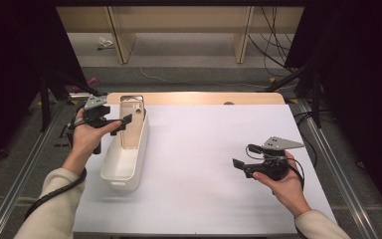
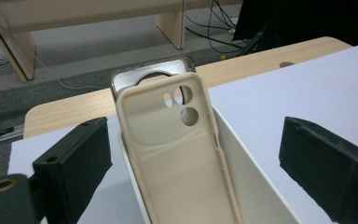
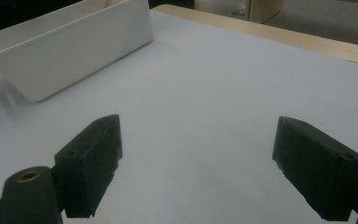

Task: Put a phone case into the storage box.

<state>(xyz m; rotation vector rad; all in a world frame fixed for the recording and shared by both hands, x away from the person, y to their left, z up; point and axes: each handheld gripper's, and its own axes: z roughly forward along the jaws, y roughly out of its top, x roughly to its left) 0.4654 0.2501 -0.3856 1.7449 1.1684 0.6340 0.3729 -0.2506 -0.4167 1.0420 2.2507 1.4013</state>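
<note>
A bin [image 1: 125, 164] sits lengthwise near the left edge of the table [image 1: 204, 149]. In it a phone case [image 1: 131, 127] leans toward the far end wall, with what may be a second case [image 2: 135, 77] behind it. The left gripper [image 1: 122, 122] hovers at the bin's left rim; the right gripper [image 1: 239, 167] hangs near the right edge.

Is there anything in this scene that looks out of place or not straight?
The beige phone case stands tilted in the white bin, its top sticking above the rim, with a shiny second case behind it. Nothing looks spilled or damaged.
</note>
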